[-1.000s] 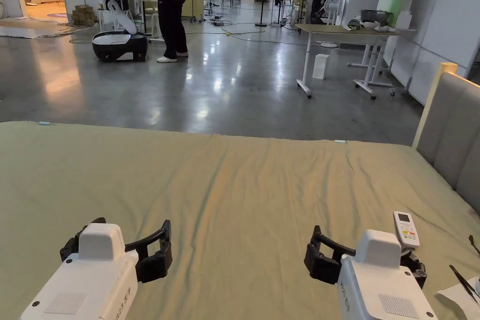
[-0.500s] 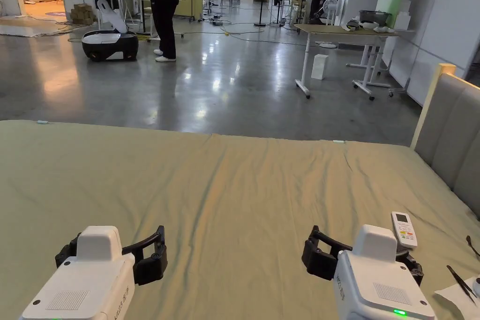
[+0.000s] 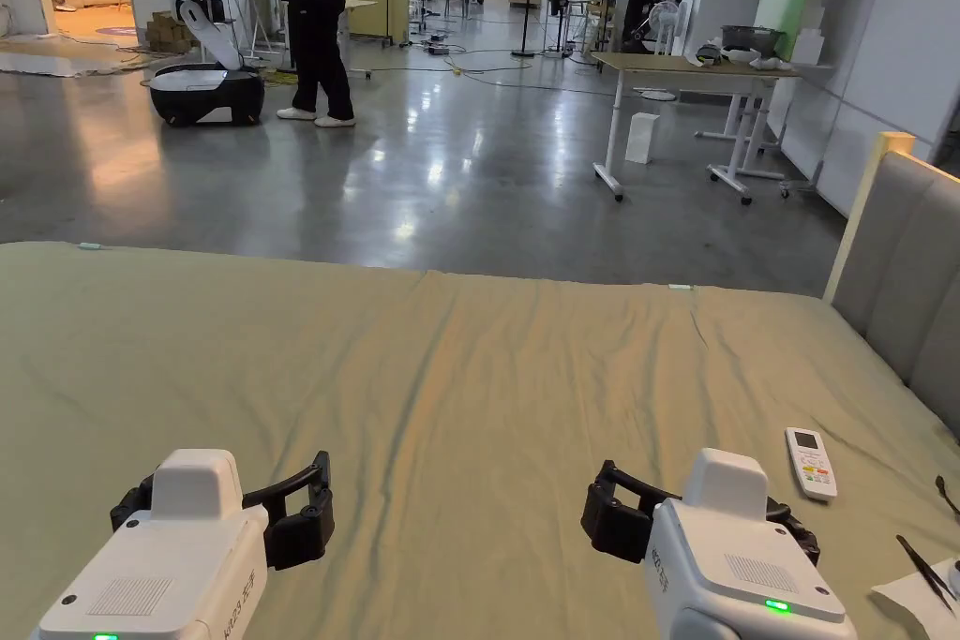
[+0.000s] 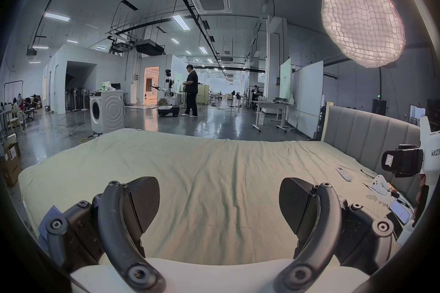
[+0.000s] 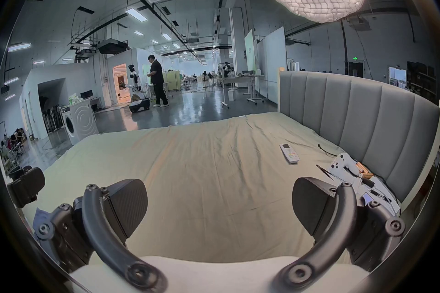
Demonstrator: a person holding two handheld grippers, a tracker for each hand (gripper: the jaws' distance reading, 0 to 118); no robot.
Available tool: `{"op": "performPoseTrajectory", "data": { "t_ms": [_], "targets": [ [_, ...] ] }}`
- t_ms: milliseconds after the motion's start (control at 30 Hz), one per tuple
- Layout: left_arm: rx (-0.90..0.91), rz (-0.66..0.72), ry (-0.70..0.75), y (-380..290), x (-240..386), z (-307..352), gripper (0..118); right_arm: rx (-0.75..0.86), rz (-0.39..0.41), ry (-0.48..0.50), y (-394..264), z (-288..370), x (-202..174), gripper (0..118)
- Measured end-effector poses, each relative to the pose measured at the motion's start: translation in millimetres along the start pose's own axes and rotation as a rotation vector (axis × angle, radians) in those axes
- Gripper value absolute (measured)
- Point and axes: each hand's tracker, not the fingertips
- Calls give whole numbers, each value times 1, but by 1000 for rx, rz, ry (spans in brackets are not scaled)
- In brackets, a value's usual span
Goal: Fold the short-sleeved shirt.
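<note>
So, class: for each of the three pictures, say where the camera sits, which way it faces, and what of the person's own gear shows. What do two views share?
Head view: above the bed, looking across it; left gripper and right gripper low in frame.
Left gripper view: low over the sheet, between its open jaws.
Right gripper view: likewise, headboard at right.
Shared: the remote on the bed.
</note>
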Motion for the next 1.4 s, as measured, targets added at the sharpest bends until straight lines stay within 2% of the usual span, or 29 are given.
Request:
{"op": "performPoseTrajectory", "data": {
  "t_ms": [600,733,1233,1400],
  "targets": [
    [-9,0,-14,1,-1,0,103,-23,-30,5,16,8,12,118],
    [-14,-8,-15,0,-2,-1,103,-22,-10,2,14,6,12,118],
    [-8,1,-19,-4,-10,-4,103,-34,-14,22,8,-7,10,118],
    [10,-19,-3,-1,-7,0,103,24,-33,87,4,-3,16,118]
  ]
}}
